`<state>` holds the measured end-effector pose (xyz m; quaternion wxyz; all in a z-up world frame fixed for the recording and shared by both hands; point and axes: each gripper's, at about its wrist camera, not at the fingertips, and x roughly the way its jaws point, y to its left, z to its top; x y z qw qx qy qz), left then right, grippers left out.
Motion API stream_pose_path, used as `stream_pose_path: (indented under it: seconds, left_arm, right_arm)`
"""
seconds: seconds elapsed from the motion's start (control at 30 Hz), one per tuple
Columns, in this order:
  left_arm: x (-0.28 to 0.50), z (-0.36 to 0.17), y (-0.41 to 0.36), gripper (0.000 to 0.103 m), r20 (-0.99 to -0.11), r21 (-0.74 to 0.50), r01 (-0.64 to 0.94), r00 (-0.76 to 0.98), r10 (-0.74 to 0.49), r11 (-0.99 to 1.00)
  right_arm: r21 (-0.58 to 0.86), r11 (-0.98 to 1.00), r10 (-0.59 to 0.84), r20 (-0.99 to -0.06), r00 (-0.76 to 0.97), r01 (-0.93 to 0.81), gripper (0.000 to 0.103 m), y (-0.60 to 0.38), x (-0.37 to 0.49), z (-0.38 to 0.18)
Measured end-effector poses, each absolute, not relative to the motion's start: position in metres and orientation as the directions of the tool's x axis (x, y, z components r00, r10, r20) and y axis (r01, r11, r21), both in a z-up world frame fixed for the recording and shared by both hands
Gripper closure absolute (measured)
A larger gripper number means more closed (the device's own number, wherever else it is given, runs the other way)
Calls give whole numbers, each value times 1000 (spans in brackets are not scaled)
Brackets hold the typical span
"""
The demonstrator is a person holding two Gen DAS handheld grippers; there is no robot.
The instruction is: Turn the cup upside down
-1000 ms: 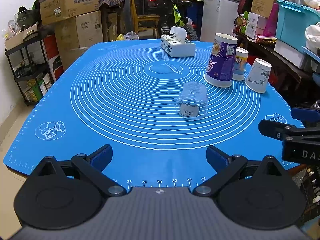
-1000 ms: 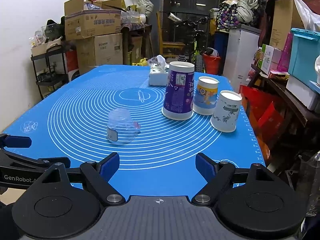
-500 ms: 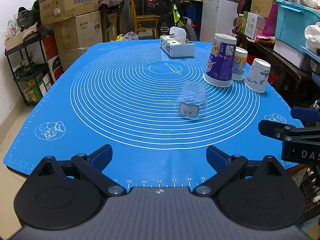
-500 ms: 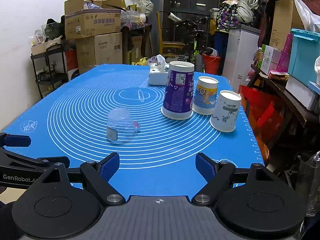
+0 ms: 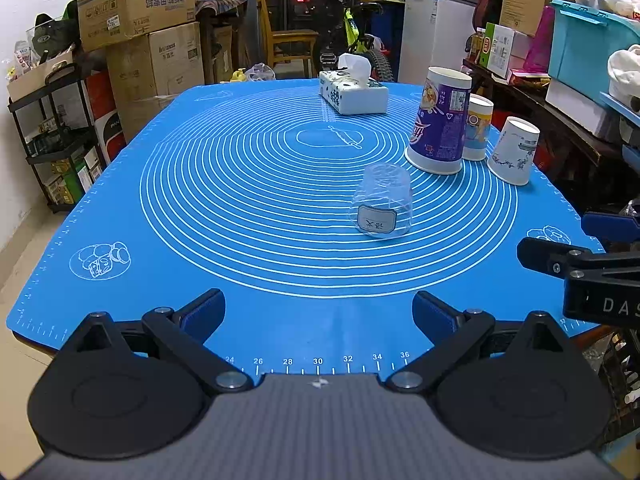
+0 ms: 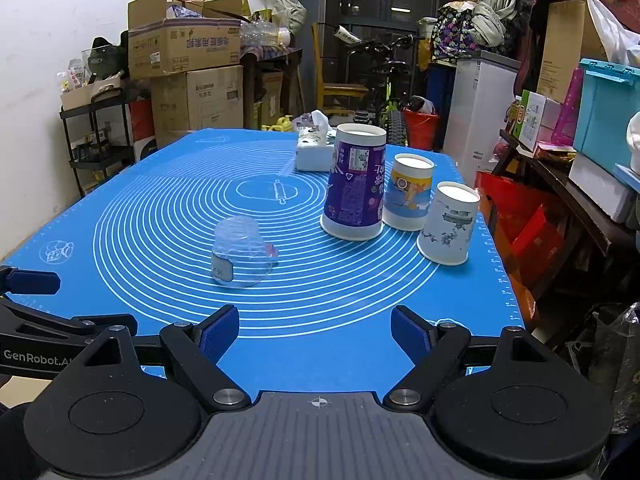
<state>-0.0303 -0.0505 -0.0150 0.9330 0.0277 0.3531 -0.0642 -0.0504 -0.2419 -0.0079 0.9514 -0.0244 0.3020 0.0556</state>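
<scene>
A clear plastic cup (image 5: 382,201) with a small white label stands mouth down on the blue mat (image 5: 240,208); it also shows in the right wrist view (image 6: 241,251). Three paper cups stand mouth down to its right: a tall purple one (image 5: 439,120), an orange and blue one (image 5: 477,127), a white one (image 5: 513,151). My left gripper (image 5: 318,318) is open and empty at the mat's near edge, well short of the clear cup. My right gripper (image 6: 315,334) is open and empty, also near the front edge; it shows in the left wrist view (image 5: 576,248).
A tissue box (image 5: 353,90) sits at the far side of the mat. Cardboard boxes (image 5: 136,4) and a black shelf (image 5: 52,136) stand to the left. Storage bins (image 5: 588,44) and a side table crowd the right edge. A bicycle (image 6: 380,80) stands behind.
</scene>
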Motion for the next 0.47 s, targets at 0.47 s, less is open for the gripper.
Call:
stream_pose_path:
  seconds: [0.47]
  left_arm:
    - [-31,-15,-52,4,-663,8,142,742,-101,990]
  right_arm:
    - [-14,992,91,-578,811,-122,18,-242,-50,-8]
